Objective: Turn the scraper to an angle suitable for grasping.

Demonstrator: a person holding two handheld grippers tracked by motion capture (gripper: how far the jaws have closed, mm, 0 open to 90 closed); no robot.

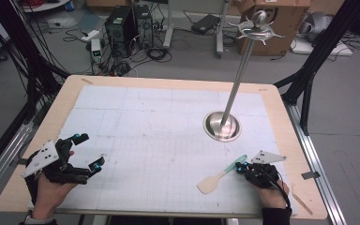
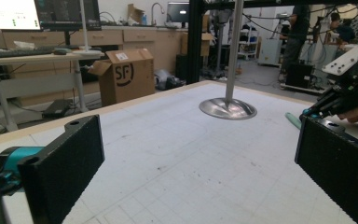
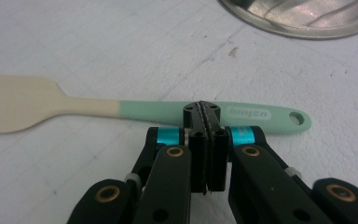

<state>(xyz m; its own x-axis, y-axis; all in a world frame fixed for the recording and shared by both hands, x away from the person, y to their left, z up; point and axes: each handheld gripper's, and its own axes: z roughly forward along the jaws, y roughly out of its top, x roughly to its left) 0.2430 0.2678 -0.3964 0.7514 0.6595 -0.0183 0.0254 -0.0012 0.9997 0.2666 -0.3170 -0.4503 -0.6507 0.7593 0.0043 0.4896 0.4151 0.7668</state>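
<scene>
With spatula [image 3: 168,109] flat on counter [image 1: 145,122]:
Right tongs [image 3: 207,112]: pressed together, just short of handle.
Left tongs [image 1: 88,152]: spread apart, idle.
Risk: skidding spatula away if pushed unopened.

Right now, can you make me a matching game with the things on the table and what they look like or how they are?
Things:
1. spatula
2. left gripper
3. right gripper
4. metal stand

States:
A. jaws wide apart, nothing between them
B. lying flat, cream blade, mint green handle
C. shiny round base with a tall pole rising from it
D. jaws pressed together, tips by the green handle

Pairs: 1-B, 2-A, 3-D, 4-C
</scene>
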